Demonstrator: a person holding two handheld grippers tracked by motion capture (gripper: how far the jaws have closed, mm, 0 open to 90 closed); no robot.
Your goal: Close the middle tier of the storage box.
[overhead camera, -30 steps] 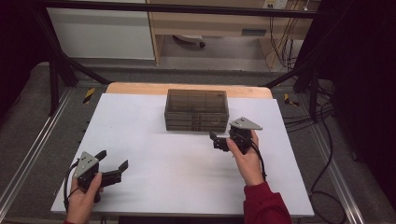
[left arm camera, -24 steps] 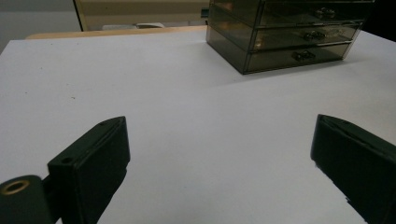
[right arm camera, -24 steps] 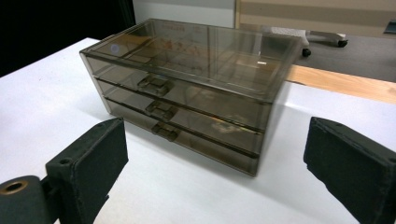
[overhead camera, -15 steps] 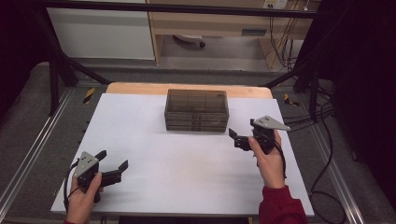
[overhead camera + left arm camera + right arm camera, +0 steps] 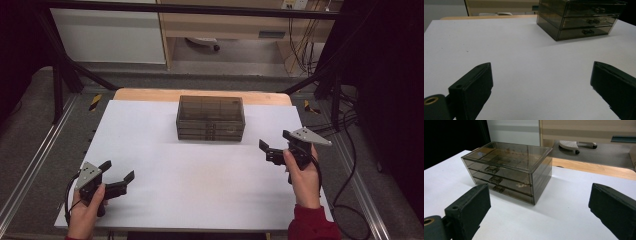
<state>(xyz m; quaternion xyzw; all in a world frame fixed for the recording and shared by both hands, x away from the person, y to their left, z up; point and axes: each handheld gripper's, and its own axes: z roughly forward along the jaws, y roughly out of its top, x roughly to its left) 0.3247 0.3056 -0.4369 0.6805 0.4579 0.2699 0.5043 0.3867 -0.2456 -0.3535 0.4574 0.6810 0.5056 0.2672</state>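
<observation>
Smoked drawer box [image 5: 210, 118]: three drawers shut, near counter [image 5: 165, 160] far edge; contents indistinct through tinted walls. Your left gripper [image 5: 119, 178] and right gripper [image 5: 268, 150]: wide open, empty.

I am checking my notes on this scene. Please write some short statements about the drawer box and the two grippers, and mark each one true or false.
1. The drawer box has three drawers, all closed. True.
2. The right gripper is shut on a drawer handle. False: its jaws are open and apart from the box.
3. The left gripper is open, near the front left corner of the white table. True.
4. The drawer box lies tipped on its side. False: it stands upright.
5. The box is of smoky see-through plastic. True.
</observation>
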